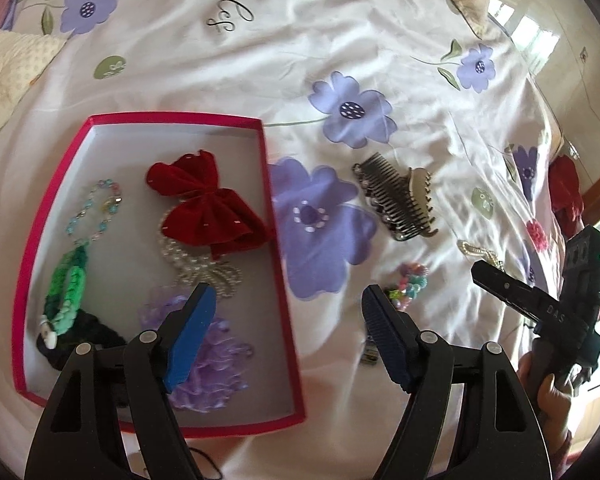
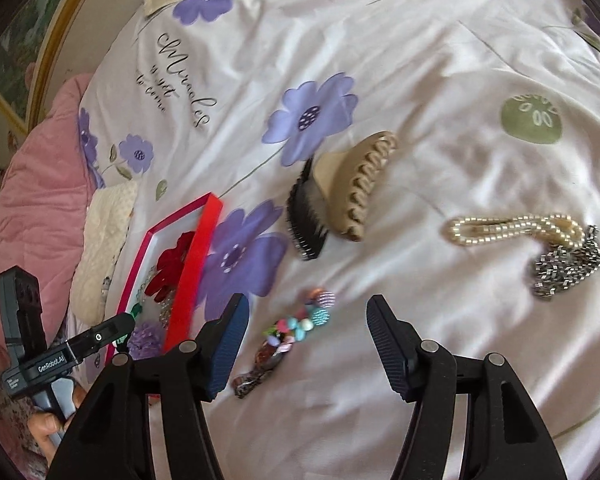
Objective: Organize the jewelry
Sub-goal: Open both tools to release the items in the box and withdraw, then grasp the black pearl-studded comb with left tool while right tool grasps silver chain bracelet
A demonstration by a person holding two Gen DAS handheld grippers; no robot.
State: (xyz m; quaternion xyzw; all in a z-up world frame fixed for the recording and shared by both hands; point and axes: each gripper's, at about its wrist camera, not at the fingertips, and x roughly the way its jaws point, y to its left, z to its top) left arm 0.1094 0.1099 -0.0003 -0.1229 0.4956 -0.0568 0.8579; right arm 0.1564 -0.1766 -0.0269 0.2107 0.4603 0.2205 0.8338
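A red-rimmed box (image 1: 278,280) lies on the bed, holding a red bow (image 1: 204,200), a bead bracelet (image 1: 96,212), pearls (image 1: 204,272), a green scrunchie (image 1: 66,288) and a purple scrunchie (image 1: 208,376). My left gripper (image 1: 288,300) is open and empty over the box's right wall. My right gripper (image 2: 308,316) is open and empty just above a colourful bead bracelet (image 2: 296,328). A beige claw clip (image 2: 356,188) lies on a black comb clip (image 2: 306,220). A pearl clip (image 2: 512,228) and a silver chain (image 2: 564,272) lie at right.
The floral bedsheet (image 2: 380,60) covers the whole area. A pink quilt (image 2: 28,200) and a cream pillow (image 2: 100,248) lie left of the box (image 2: 188,264). The other gripper's handle (image 1: 572,308) shows at the right edge of the left wrist view.
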